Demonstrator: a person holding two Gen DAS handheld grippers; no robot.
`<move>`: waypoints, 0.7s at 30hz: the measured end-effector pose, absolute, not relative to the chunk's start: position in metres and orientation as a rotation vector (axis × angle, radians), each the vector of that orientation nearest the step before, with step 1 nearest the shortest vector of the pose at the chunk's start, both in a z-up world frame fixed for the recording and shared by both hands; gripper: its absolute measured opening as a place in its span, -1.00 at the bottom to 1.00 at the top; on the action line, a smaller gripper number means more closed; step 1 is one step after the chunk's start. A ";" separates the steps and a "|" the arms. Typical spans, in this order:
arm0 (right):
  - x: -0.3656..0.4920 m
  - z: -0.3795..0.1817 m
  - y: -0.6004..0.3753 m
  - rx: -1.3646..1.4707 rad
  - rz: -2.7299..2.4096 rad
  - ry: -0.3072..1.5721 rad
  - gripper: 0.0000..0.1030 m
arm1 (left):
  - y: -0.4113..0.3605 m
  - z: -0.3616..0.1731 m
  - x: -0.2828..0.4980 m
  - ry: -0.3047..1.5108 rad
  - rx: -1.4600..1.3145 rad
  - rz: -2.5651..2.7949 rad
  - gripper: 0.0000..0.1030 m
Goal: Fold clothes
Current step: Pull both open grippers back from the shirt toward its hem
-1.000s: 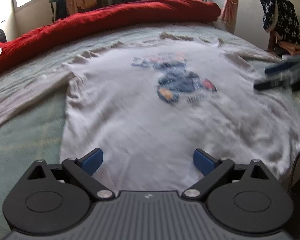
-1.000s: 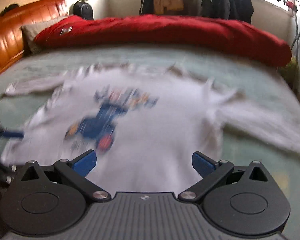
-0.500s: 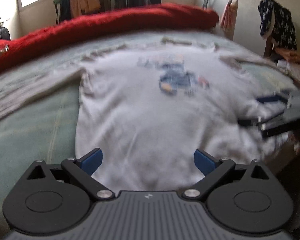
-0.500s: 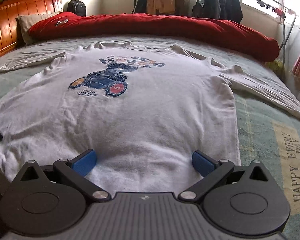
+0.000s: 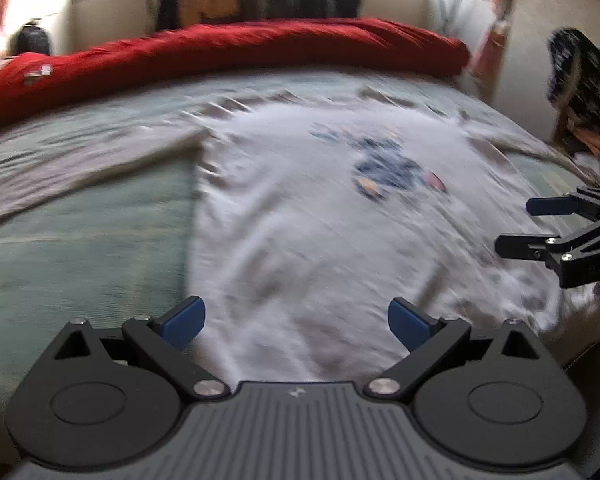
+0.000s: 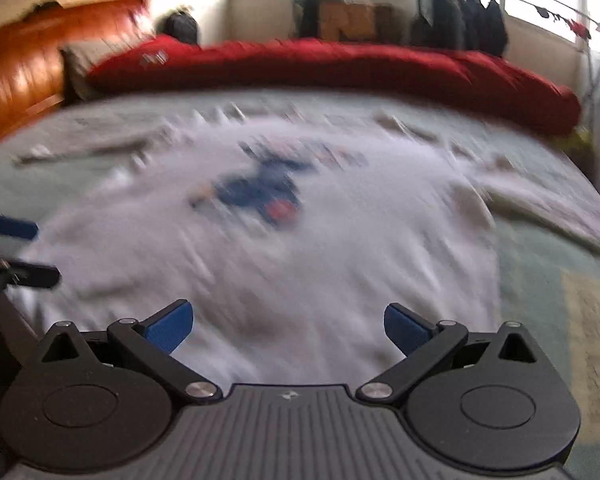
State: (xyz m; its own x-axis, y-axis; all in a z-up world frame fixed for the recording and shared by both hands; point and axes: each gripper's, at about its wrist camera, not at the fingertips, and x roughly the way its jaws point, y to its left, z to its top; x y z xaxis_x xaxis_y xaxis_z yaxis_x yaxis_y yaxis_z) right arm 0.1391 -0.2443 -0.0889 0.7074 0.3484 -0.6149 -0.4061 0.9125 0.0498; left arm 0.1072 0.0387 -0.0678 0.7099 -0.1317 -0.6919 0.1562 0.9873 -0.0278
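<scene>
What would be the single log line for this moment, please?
phase: approach | left gripper: open, empty | right gripper: open, empty | white shirt: flat on bed, unfolded | views blurred

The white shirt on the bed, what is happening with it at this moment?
A person holds a gripper in each hand over a white long-sleeved shirt lying flat, print side up, on the bed. The left gripper and the right gripper are both open near the shirt's bottom edge and grip nothing. No fold is visible yet. A red duvet lies along the far side.
</scene>
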 end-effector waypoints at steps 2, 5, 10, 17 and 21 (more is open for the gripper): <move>0.148 -0.083 -0.225 -0.094 0.474 0.645 1.00 | 0.045 -0.061 0.104 0.744 0.023 -0.123 0.90; 0.165 -0.088 -0.196 -0.173 0.477 0.651 1.00 | 0.051 -0.056 0.098 0.728 0.009 -0.118 0.90; 0.171 -0.100 -0.195 -0.212 0.382 0.681 1.00 | 0.055 -0.056 0.092 0.723 0.011 -0.125 0.90; 0.132 -0.108 -0.218 -0.220 0.424 0.786 1.00 | 0.054 -0.065 0.096 0.736 -0.011 -0.150 0.90; 0.104 -0.104 -0.230 -0.239 0.457 0.826 1.00 | 0.054 -0.068 0.097 0.742 -0.023 -0.148 0.90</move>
